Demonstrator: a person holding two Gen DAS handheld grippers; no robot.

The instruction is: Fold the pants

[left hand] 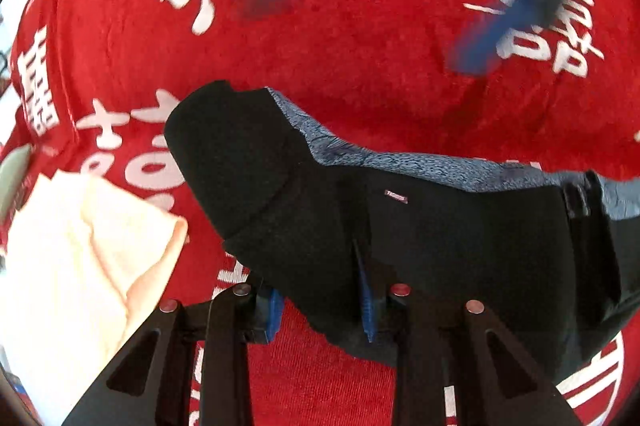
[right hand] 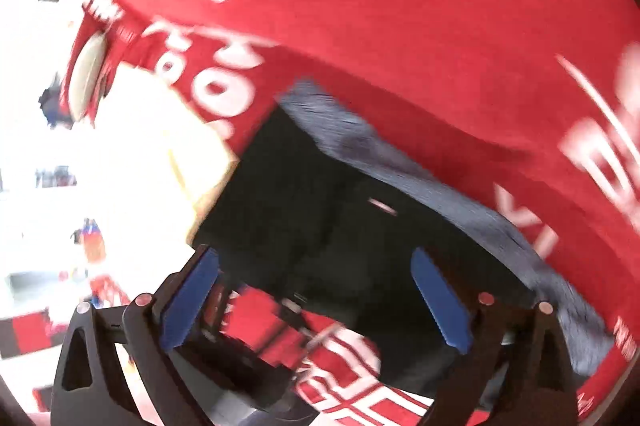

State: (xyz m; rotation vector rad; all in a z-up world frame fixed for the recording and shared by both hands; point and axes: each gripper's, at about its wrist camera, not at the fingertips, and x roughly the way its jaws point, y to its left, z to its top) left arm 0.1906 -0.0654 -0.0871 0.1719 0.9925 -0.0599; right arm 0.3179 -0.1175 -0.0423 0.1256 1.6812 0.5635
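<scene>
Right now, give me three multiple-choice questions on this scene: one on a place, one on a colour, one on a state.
1. In the left wrist view, where does the cream cloth lie relative to the black pants?
A) on top of them
B) to their left
C) to their right

2. What colour is the table covering under the pants?
A) red with white characters
B) plain green
C) blue stripes

3. What state is the right hand-held gripper in?
A) shut on the cream cloth
B) shut and empty
C) open

Answers:
1 B: the cream cloth sits at the picture's left side, beside the pants.
2 A: red fabric with white print surrounds the pants.
3 C: its blue pads stand wide apart and press on nothing.
</scene>
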